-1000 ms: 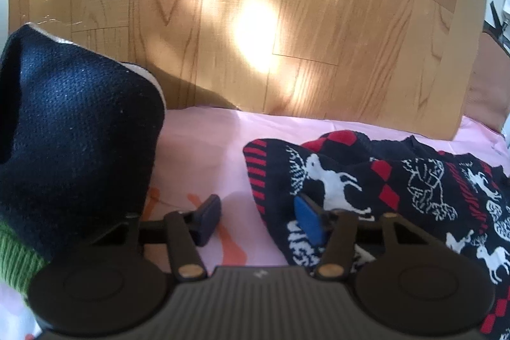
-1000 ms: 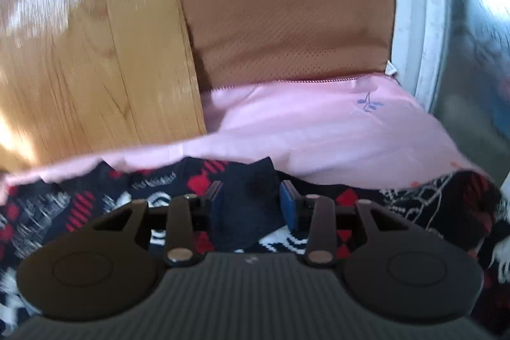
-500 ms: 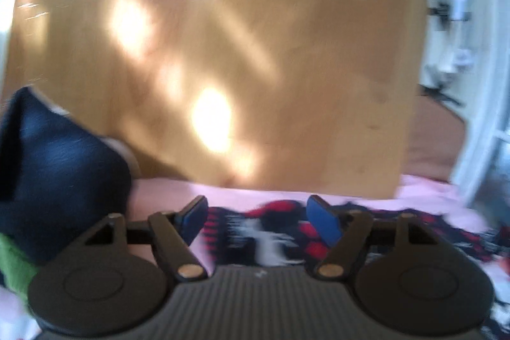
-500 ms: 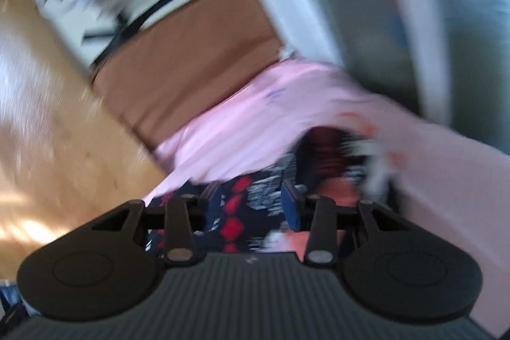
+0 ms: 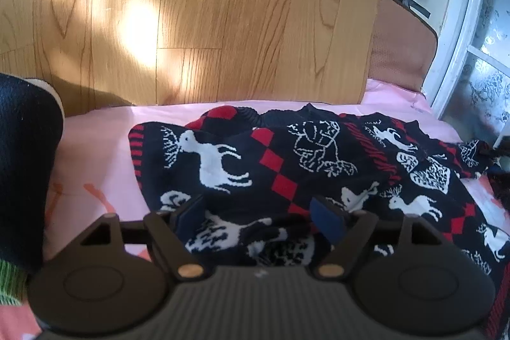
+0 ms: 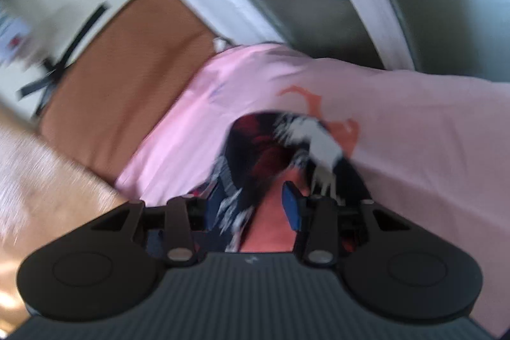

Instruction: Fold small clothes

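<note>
A black knit sweater with white deer and red diamonds lies spread on a pink sheet. My left gripper hovers over its near left part. Its jaws are opening wide; the knit lies under and between them, untouched by the pads. In the blurred right wrist view, my right gripper is tilted at a bunched end of the sweater. Fabric lies against its left pad, while orange-printed sheet shows in front of the right pad, so the pads do not press it.
A dark navy garment with a green cuff bulks up at the left. A wooden panel stands behind the bed. A brown cushion and a white window frame are at the right; pink sheet stretches beyond the sweater's end.
My left gripper's jaws have spread and it has shifted right, from the sweater's left edge to over the knit. My right gripper has rolled and travelled to the sweater's bunched end.
</note>
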The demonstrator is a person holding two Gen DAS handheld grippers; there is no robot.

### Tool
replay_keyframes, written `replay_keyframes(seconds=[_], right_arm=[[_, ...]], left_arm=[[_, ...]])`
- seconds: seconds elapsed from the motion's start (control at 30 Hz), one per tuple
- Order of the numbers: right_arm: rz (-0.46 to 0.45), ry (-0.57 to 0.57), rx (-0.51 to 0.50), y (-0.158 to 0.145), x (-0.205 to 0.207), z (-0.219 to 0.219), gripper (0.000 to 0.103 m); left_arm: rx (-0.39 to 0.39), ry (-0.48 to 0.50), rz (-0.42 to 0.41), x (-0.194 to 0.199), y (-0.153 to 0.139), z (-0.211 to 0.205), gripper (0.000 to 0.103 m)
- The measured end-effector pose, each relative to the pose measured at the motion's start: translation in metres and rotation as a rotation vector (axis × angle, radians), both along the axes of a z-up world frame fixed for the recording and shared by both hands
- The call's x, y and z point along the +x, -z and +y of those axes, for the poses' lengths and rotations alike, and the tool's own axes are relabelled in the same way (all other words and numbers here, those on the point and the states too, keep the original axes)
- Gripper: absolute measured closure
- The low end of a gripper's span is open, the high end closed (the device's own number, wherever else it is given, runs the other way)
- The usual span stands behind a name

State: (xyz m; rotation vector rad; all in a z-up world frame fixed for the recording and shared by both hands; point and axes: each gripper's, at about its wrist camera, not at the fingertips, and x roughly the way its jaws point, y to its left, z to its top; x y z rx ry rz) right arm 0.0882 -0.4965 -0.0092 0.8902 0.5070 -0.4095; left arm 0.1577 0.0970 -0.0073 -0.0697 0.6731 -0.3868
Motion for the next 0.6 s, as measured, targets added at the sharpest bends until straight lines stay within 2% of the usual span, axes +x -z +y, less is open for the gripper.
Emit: replay_keyframes(seconds=[0.03, 0.1, 0.17, 0.2, 0.27, 0.3, 0.37, 0.47, 0.53, 0.57, 0.6], right_arm=[[-0.006, 0.013, 0.006, 0.002, 0.008, -0.006, 0.074], [-0.003, 0.031, 0.005, -0.003, 0.022, -0.013, 0.089], [-0.075, 0.011, -0.024, -0.028, 0.035, -0.004, 0.089], [-0.12, -0.033, -0.069, -0.046, 0.043, 0.009, 0.089], [-0.214, -0.209, -0.252, -0.093, 0.067, 0.066, 0.089], [-0.234, -0.261, -0.295, -0.101, 0.072, 0.084, 0.089], [-0.291, -0.47, -0.429, -0.123, 0.087, 0.158, 0.089], [-0.342, -0.72, -0.544, -0.119, 0.094, 0.261, 0.089], [-0.325, -0.86, -0.566, -0.094, 0.096, 0.32, 0.089], [-0.305, -0.919, -0.581, -0.081, 0.096, 0.34, 0.089], [-0.269, -0.989, -0.618, -0.064, 0.097, 0.363, 0.089]], left_arm=[[-0.004, 0.0, -0.001, 0.001, 0.001, 0.0, 0.027], [-0.029, -0.004, -0.004, 0.001, -0.001, 0.004, 0.027], [-0.087, -0.027, -0.017, 0.002, -0.006, 0.014, 0.026], [-0.14, -0.051, -0.026, 0.003, -0.01, 0.023, 0.025], [-0.271, -0.097, -0.03, 0.006, -0.015, 0.046, 0.023], [-0.33, -0.122, -0.028, 0.007, -0.016, 0.057, 0.023], [-0.409, -0.178, -0.03, 0.008, -0.016, 0.076, 0.023], [-0.47, -0.234, -0.045, 0.009, -0.017, 0.096, 0.022], [-0.489, -0.247, -0.055, 0.009, -0.018, 0.103, 0.015], [-0.49, -0.25, -0.056, 0.01, -0.018, 0.105, 0.008], [-0.486, -0.249, -0.054, 0.012, -0.018, 0.104, 0.006]])
